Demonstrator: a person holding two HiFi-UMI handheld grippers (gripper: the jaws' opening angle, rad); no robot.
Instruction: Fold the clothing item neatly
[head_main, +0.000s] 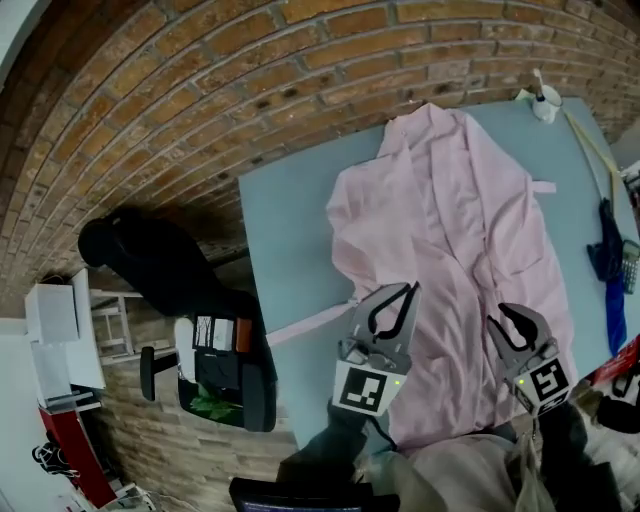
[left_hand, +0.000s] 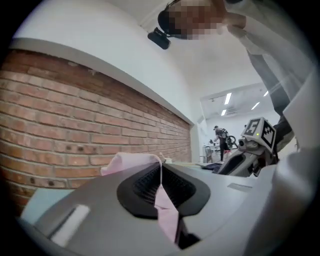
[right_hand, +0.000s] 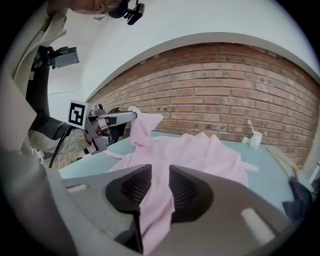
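A pale pink robe (head_main: 450, 220) lies spread on the light blue table (head_main: 285, 230), collar toward the far edge. My left gripper (head_main: 409, 289) hovers over the robe's near left part, shut on a fold of pink cloth (left_hand: 167, 210) that runs up between its jaws. In the right gripper view that gripper (right_hand: 107, 120) holds a peak of the robe (right_hand: 142, 125) lifted off the table. My right gripper (head_main: 501, 314) is over the near right part. Its jaws stand apart, and a loose strip of the robe (right_hand: 157, 200) hangs in the gap.
A small white cup (head_main: 543, 105) stands at the table's far right corner. A dark blue item (head_main: 608, 255) and a pale strip (head_main: 590, 140) lie along the right edge. The robe's belt (head_main: 310, 322) trails off the left edge. A brick wall and black furniture (head_main: 150, 260) are beyond.
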